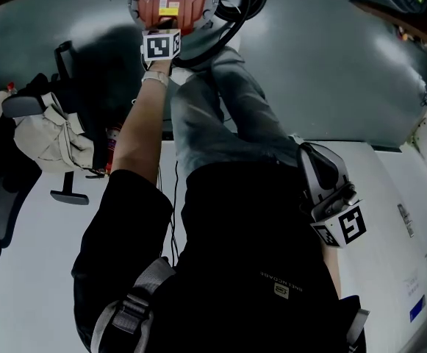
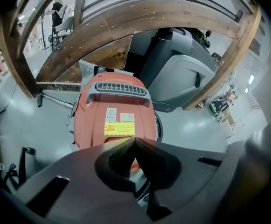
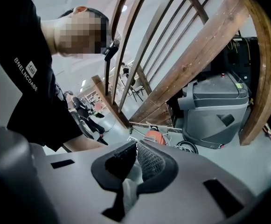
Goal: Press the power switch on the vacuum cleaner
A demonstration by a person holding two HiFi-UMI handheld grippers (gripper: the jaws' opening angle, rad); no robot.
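Left gripper view puts your closed left claw at the near end of the vacuum on the floor, the press seemingly under way; your right claw hangs back, closed and empty.

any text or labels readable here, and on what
"BNELINCOABE": white print on the person's black shirt, as best it reads.
Yellow sticker on the vacuum: print too blurred to read.
White labels above it: too small to read.
Blue sticker on the white table: too small to read.
No other text is legible.
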